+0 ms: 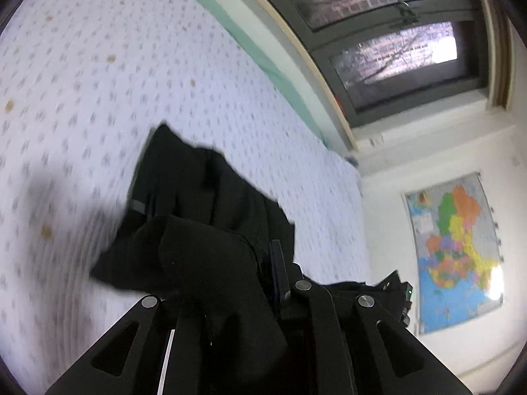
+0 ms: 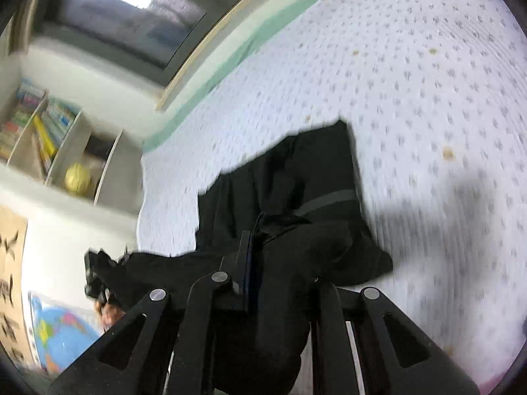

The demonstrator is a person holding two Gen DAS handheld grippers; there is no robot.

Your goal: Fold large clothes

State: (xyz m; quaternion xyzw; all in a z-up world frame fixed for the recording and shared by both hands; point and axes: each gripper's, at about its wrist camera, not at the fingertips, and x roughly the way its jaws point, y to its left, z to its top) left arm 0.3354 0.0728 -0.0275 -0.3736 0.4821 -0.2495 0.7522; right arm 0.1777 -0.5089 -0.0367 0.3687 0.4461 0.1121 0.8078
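**A:** Starting at the left of the left wrist view: spotted bed sheet (image 1: pixel 98 82), then the black garment (image 1: pixel 204 204) hanging from lower centre, its far end draped onto the bed mid-frame.

**B:** And the left gripper (image 1: pixel 250 283)?

**A:** Its jaws are clamped on a bunch of that cloth at the bottom centre. Further right there's the window (image 1: pixel 395 59) and a coloured map (image 1: pixel 461 250) on the wall.

**B:** Same story in the right wrist view?

**A:** Bookshelf (image 2: pixel 49 144) at upper left, then the right gripper (image 2: pixel 263 263) at lower centre, jaws closed on the garment (image 2: pixel 296 191) too; the cloth trails up onto the sheet (image 2: pixel 428 82) at the right.

**B:** So both ends are lifted. How would you do it well?

**A:** I'd judge it wants both grips kept level and the edge between them taut, so the hanging part lays flat rather than bunching. Carry it over the resting part, lower it evenly, and only release once edges line up. It's soft, slippery-looking fabric; a slack side would likely crease.
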